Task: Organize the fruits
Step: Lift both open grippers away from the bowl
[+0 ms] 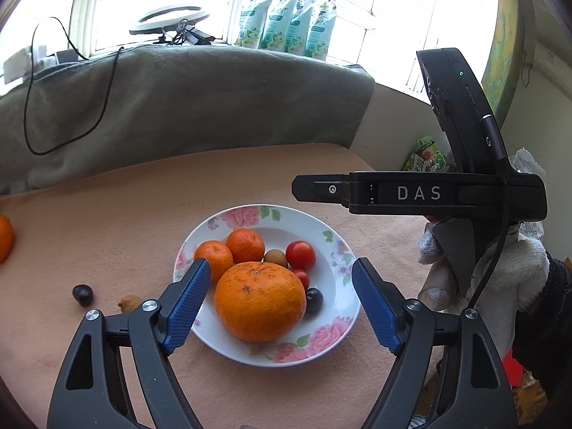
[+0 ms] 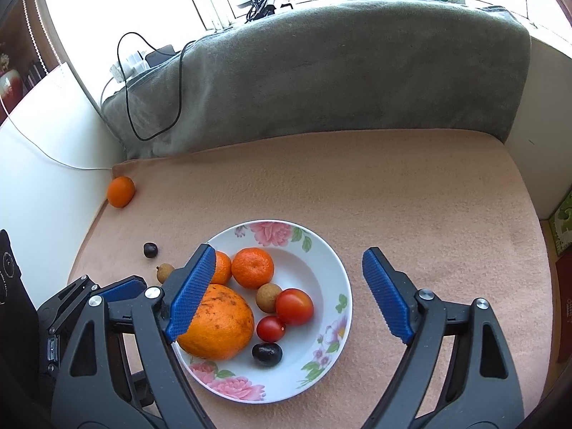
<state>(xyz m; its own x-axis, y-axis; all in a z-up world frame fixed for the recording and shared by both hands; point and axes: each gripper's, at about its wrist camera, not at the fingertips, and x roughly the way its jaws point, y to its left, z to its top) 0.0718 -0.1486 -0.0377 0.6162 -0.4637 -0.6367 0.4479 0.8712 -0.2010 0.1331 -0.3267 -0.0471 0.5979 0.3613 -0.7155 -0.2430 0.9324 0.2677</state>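
A white floral plate (image 1: 336, 271) (image 2: 321, 261) sits on the peach cloth. In it lie a big orange (image 1: 259, 302) (image 2: 218, 321), two mandarins (image 1: 246, 245) (image 2: 252, 267), two red tomatoes (image 1: 301, 254) (image 2: 294, 305), a tan longan (image 1: 275, 258) (image 2: 267, 296) and a dark plum (image 1: 314, 299) (image 2: 266, 354). My left gripper (image 1: 280, 298) hangs open over the plate, its blue pads (image 1: 186, 307) apart from the big orange. My right gripper (image 2: 289, 293) is open above the plate, holding nothing. Off the plate lie a dark plum (image 1: 83, 295) (image 2: 150, 249), a longan (image 1: 129, 303) (image 2: 164, 272) and a mandarin (image 2: 121, 191).
A grey blanket (image 1: 178, 107) (image 2: 321, 78) covers the raised back, with a black cable (image 1: 64, 136) draped on it. The right gripper's body (image 1: 418, 193) and a white gloved hand (image 1: 507, 271) stand right of the plate. A white wall (image 2: 46, 178) borders the left side.
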